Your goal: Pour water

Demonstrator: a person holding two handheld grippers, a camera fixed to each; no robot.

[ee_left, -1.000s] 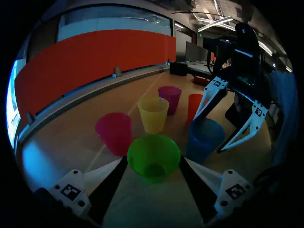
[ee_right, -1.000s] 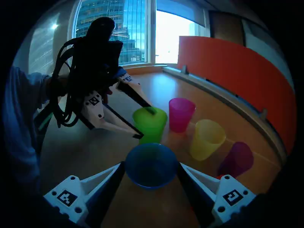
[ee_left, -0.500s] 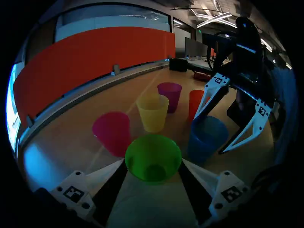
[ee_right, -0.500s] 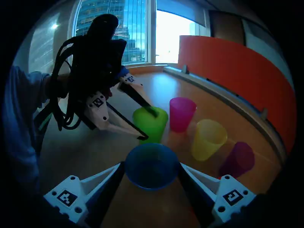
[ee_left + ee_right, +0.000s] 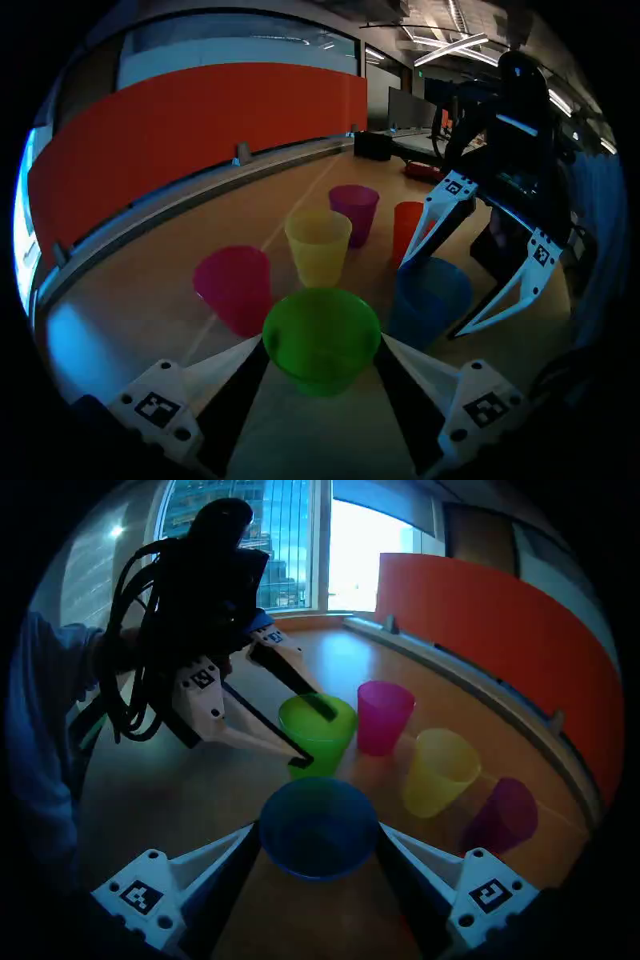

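Observation:
A green cup [image 5: 322,364] sits between the fingers of my left gripper [image 5: 320,342], which is shut on its sides. In the right gripper view the same green cup [image 5: 324,724] is held by that left gripper [image 5: 315,737], just above the wooden table [image 5: 184,800]. My right gripper [image 5: 318,830] is shut on a blue cup [image 5: 318,848], close in front of the green one. From the left gripper view the blue cup [image 5: 428,298] stands to the right, clamped by the right gripper [image 5: 430,296]. I cannot see water in either cup.
Pink [image 5: 234,284], yellow [image 5: 318,246], purple [image 5: 354,212] and orange [image 5: 405,228] cups stand in a curved row behind. An orange partition [image 5: 200,120] runs along the table's far edge. A person's sleeve [image 5: 40,744] and dark cables [image 5: 152,664] are at the left.
The left gripper has risen slightly with the green cup. The blue cup in the right gripper has shifted very little.

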